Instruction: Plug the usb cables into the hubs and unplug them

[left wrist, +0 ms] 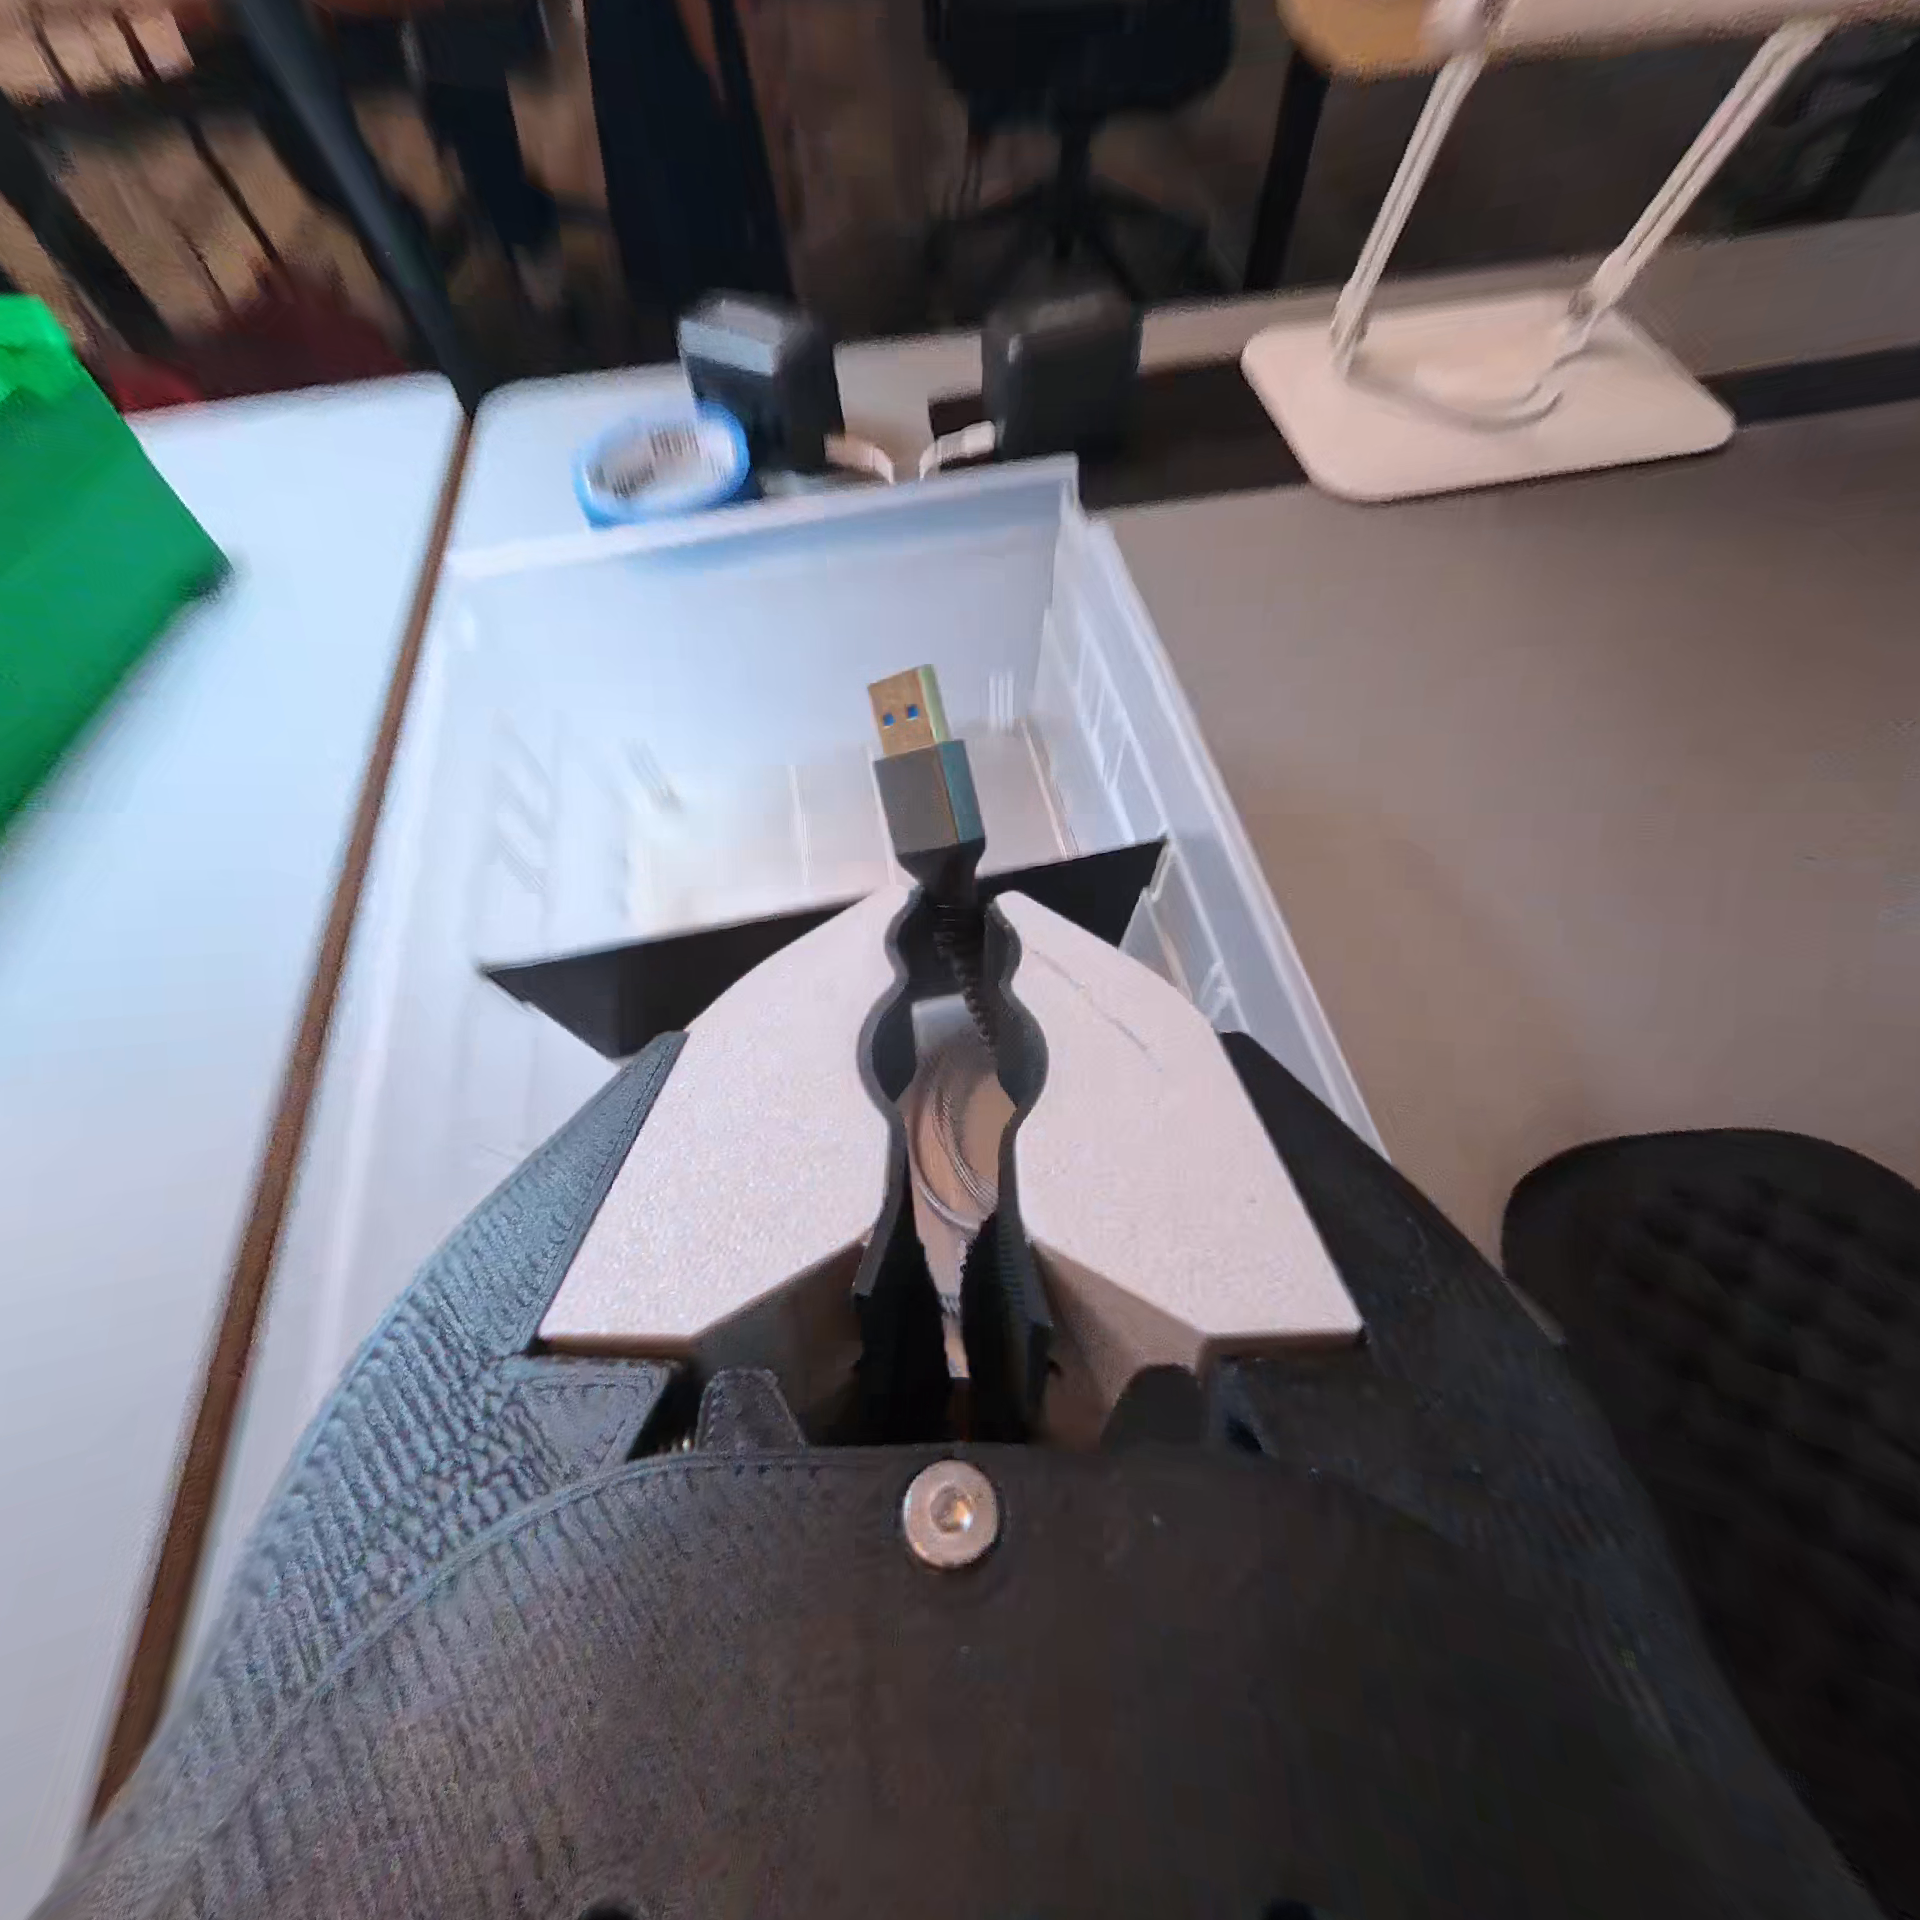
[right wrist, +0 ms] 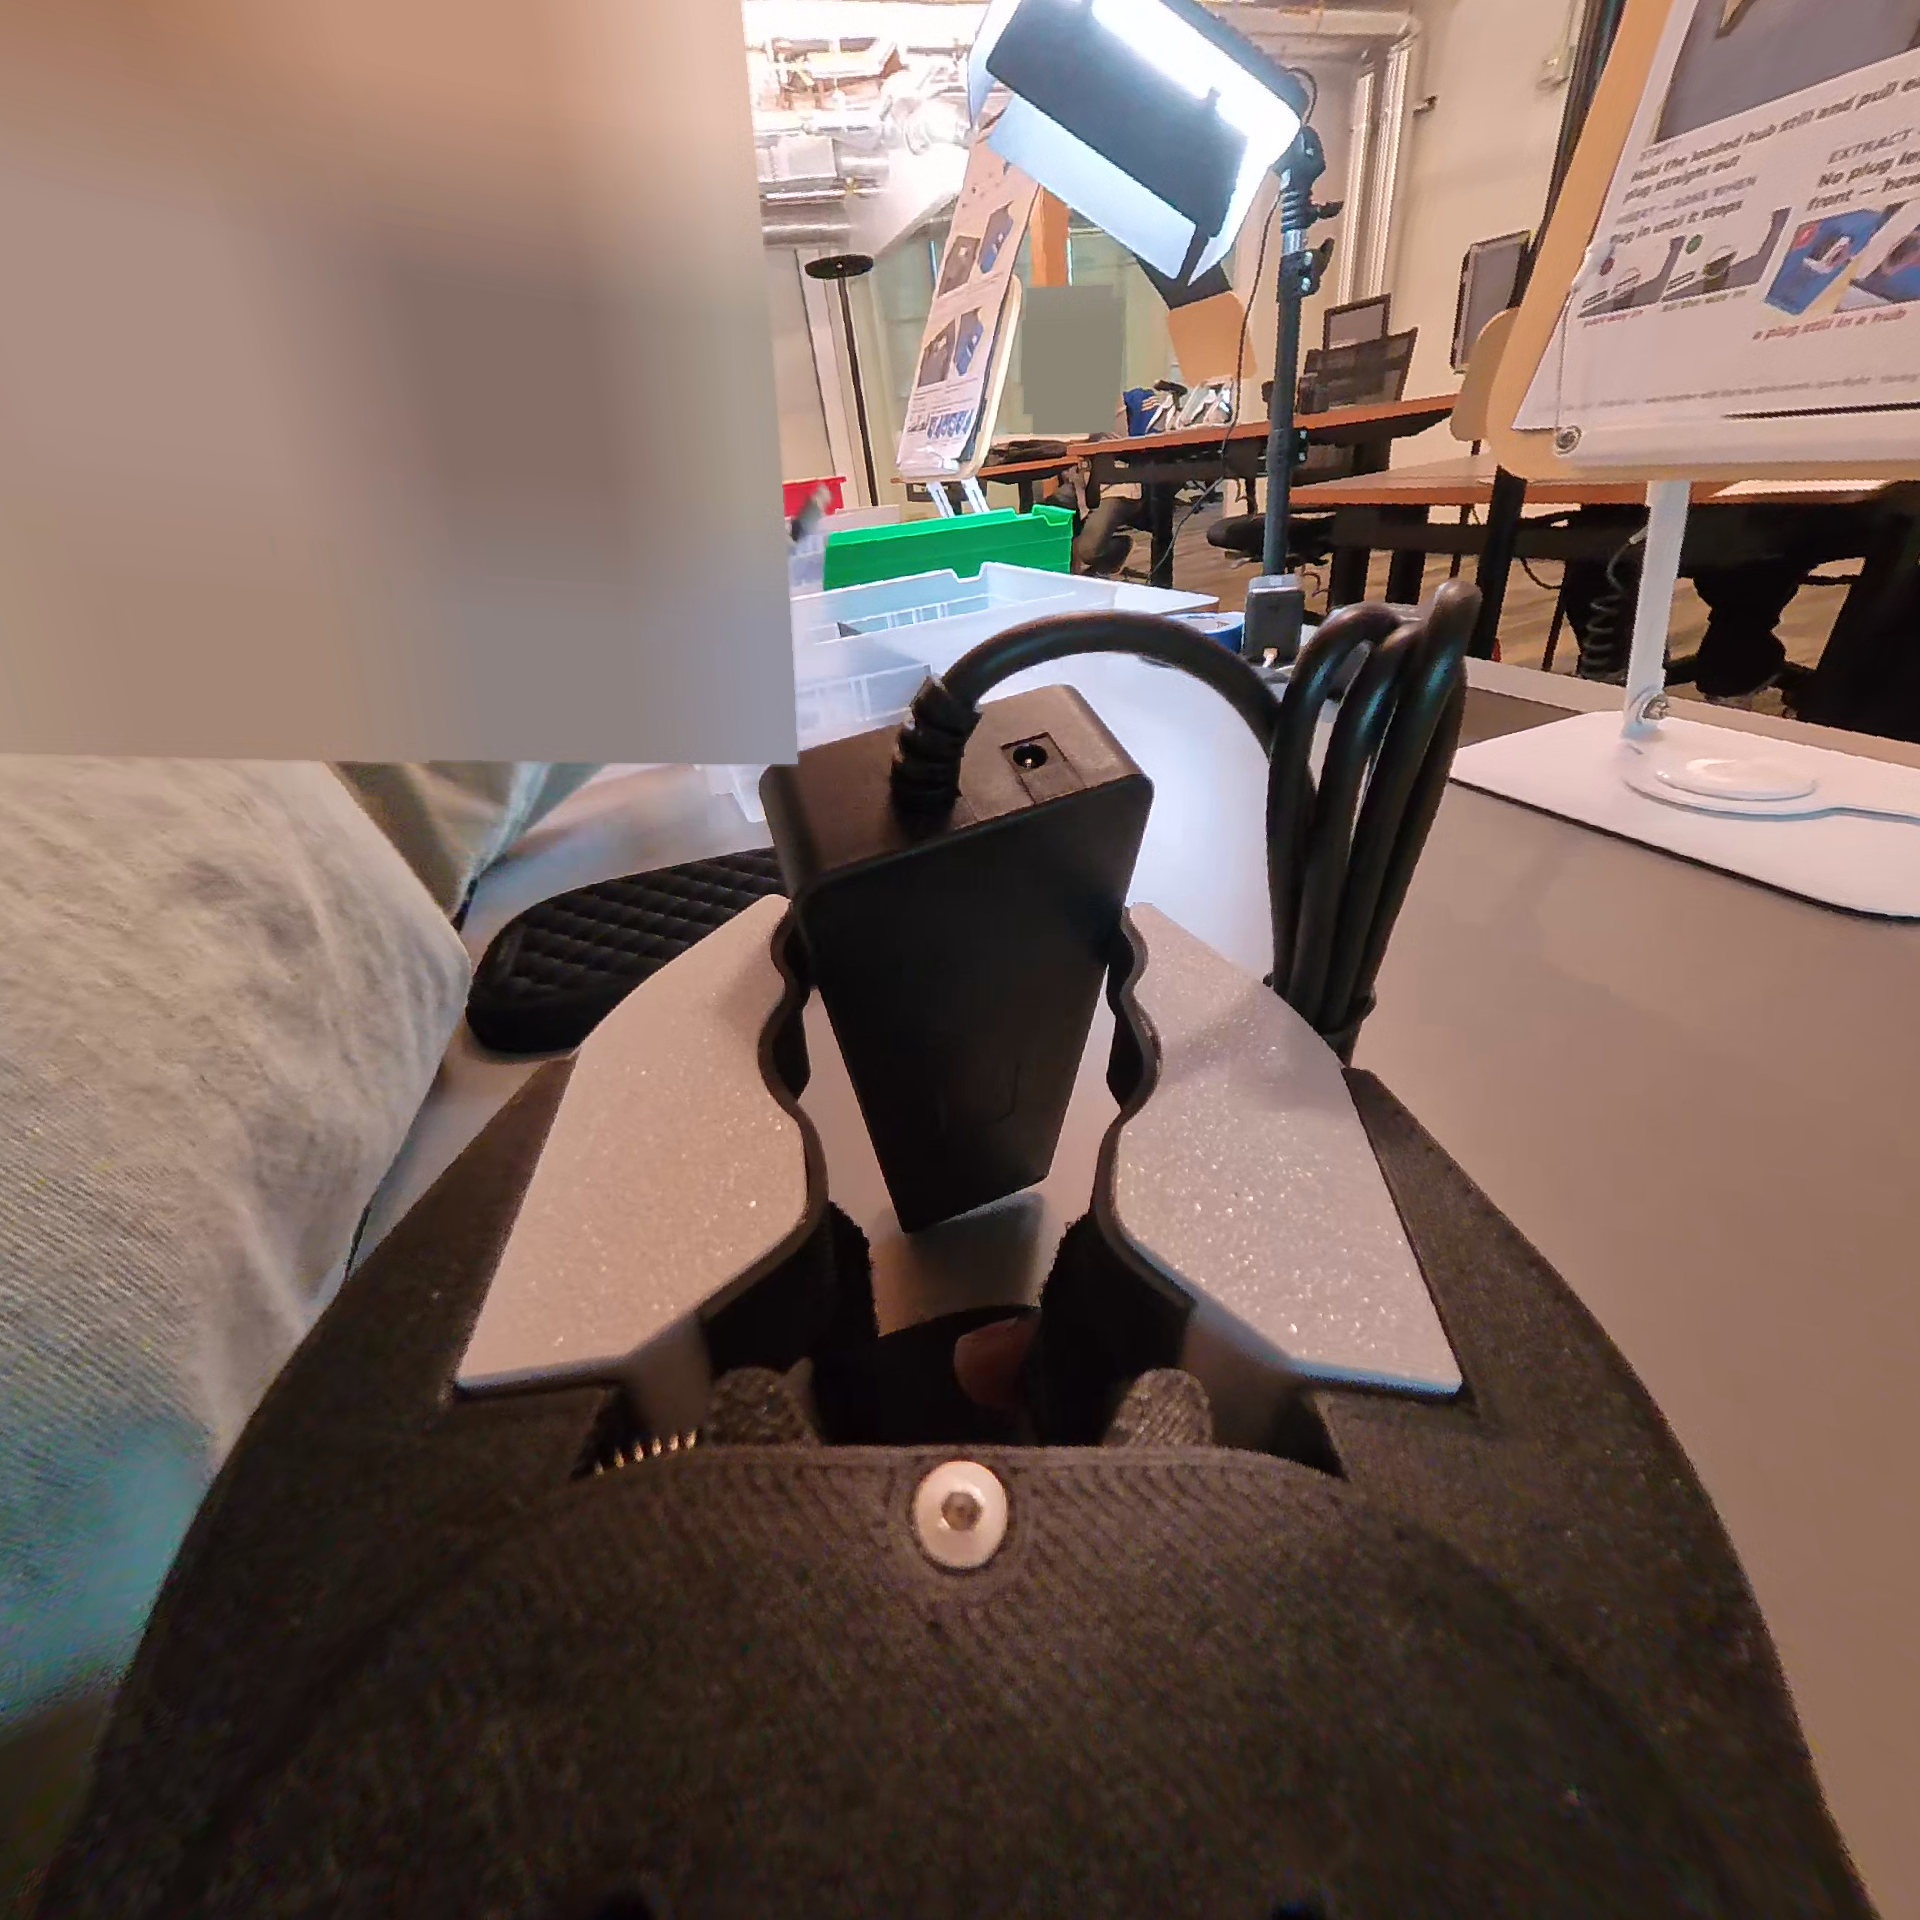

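My left gripper [left wrist: 951, 914] is clenched on a braided USB cable [left wrist: 971, 987], pinching it just behind the plug's rubber collar. The plug [left wrist: 920, 774] sticks out past the fingertips toward twelve o'clock, with a grey shell and a gold metal tongue at its tip. It hangs in the air over a clear plastic bin [left wrist: 1070, 623] that sits on the table, and it touches nothing else.

My right gripper [right wrist: 956, 945] is grasping a black hub [right wrist: 956, 935], a small box-shaped block held upright between the two grey fingers [right wrist: 665, 1164]. Its top face shows a round socket, and a thick black cord [right wrist: 1091, 634] arches out of it toward two o'clock, down to a bundled coil [right wrist: 1351, 810] at three o'clock beside the gripper. I cannot see the hub's USB ports from this side.

I judge the plug to be light and rigid, but the braided cable behind it is limp. Held this way, by the cable and not by the shell, the plug can swivel or tilt when it meets a port. A grip on the flat sides of the grey shell would steer it better.

The hub looks like hard, smooth plastic, light but slippery. Its sides taper in this view, so it could slide or twist under a push. The stiff cord may also tug it sideways. Holding it across its broad flat faces seems right.

A black mesh pad [right wrist: 623, 935] lies on the table at ten o'clock from the hub.
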`<state>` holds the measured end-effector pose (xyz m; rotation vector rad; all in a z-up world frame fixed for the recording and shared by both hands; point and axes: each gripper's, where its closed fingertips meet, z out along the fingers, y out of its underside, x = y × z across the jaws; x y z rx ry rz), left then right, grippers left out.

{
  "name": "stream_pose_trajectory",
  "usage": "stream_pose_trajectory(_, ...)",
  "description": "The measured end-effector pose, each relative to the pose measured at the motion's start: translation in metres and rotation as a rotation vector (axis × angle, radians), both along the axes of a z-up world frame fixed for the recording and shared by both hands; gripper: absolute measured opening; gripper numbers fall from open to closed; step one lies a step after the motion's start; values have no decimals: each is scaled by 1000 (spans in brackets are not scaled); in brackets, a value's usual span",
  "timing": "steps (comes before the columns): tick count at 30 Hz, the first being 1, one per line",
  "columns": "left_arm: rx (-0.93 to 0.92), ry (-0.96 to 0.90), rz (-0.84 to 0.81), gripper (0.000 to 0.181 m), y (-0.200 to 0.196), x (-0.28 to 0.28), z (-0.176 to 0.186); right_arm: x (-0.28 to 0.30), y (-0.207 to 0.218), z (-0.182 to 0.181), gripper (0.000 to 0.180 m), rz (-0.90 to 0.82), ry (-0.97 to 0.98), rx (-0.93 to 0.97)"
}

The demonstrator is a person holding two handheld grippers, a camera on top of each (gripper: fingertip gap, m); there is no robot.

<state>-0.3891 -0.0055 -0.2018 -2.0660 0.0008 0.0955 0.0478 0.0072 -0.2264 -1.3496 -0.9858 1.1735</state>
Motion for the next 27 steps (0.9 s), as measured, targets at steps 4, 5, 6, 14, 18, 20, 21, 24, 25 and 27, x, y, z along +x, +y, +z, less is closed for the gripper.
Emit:
stream_pose_trajectory(4,209,205,-63,9,-14,12,49,-2,-2,1,56,-1,-1,11)
stream_pose_trajectory(5,261,267,-82,9,-18,17,62,-3,-2,2,56,0,0,13)
stream_pose_trajectory(6,310,338,-94,9,-21,21,74,-3,-3,1,56,0,-1,16)
stream_pose_trajectory(14,613,693,-203,9,-52,83,156,-2,-5,3,56,-15,21,38)
stream_pose_trajectory(18,640,738,-394,9,-49,144,161,-1,-6,4,56,-14,31,44)
stream_pose_trajectory(20,604,765,-497,10,-42,176,148,1,-7,6,56,-10,38,52)
stream_pose_trajectory(21,581,780,-548,9,-37,191,137,2,-7,7,56,-8,39,54)
stream_pose_trajectory(24,493,785,-695,9,-23,229,96,3,-11,8,56,1,24,72)
stream_pose_trajectory(25,460,773,-743,9,-20,241,80,5,-13,8,56,3,14,78)
stream_pose_trajectory(27,373,801,-817,9,-15,256,48,6,-14,9,56,5,-5,88)
